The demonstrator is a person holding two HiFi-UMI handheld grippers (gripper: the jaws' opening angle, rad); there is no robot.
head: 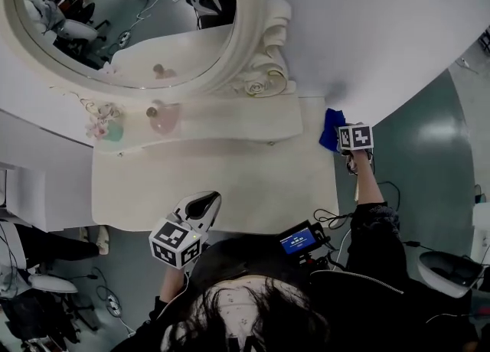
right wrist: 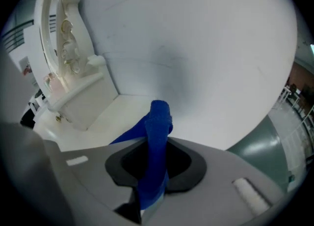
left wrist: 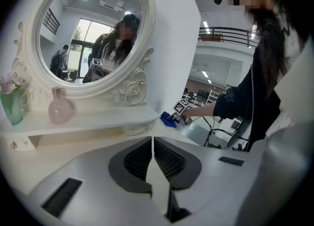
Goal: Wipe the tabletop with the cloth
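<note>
While the right gripper [right wrist: 154, 170] pinches a nubby blue cloth [right wrist: 158, 122], the left gripper [left wrist: 153, 155] sits pressed together.

Right gripper [right wrist: 153, 173] clamped on the blue cloth [right wrist: 158, 131].
The cloth stood pinched between the jaws, its free end rising just ahead of them above the white tabletop [right wrist: 120, 114]. A white wall [right wrist: 196, 48] filled the view ahead; a raised shelf [right wrist: 86, 99] and carved mirror frame [right wrist: 66, 43] lay off to the left.
</note>
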